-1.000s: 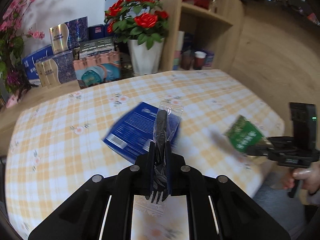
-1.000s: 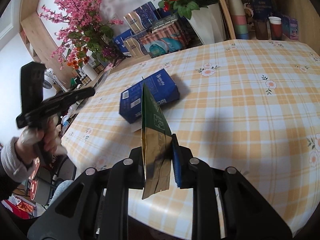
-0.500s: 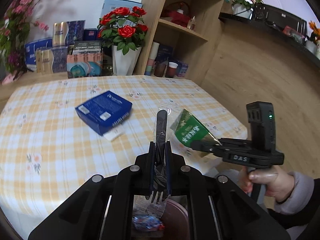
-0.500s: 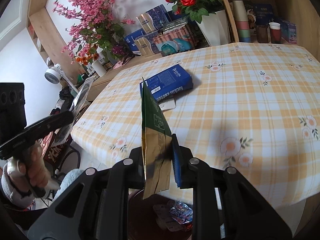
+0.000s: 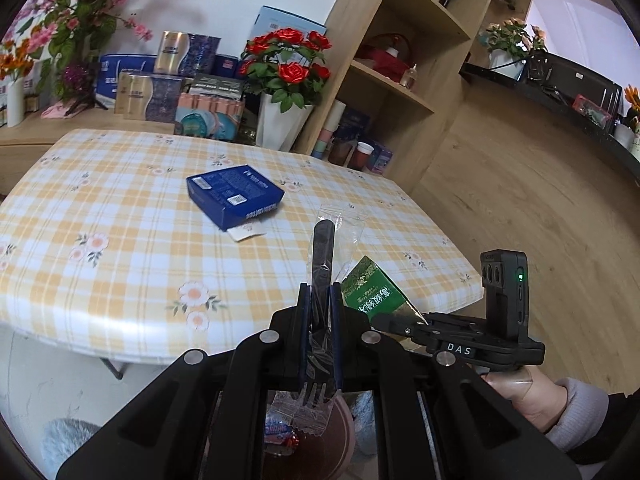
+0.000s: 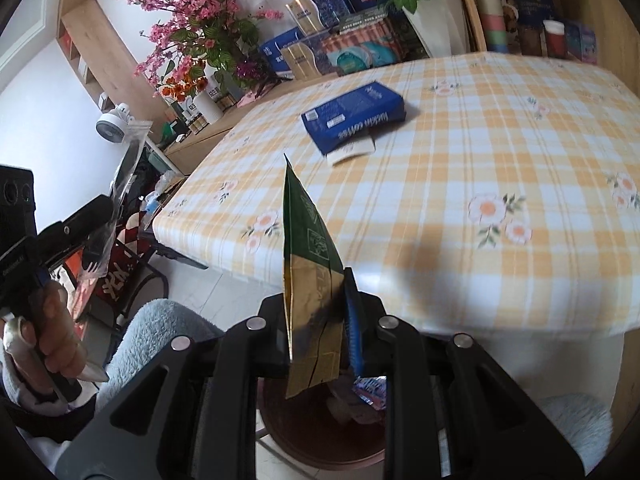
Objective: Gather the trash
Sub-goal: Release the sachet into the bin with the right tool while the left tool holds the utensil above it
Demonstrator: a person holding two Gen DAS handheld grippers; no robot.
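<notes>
Checked cloth covers the table [image 5: 120,216] behind both claws. Your left gripper [image 5: 319,300], low center of its frame, is clamped on a wrapped black fork [image 5: 322,256]. Your right gripper [image 6: 316,312], low center of its own view, pinches a green-and-gold packet [image 6: 310,276]. Below each sits a brown bin [image 6: 320,436] with wrappers inside. On the table lies a blue box [image 5: 234,194].
</notes>
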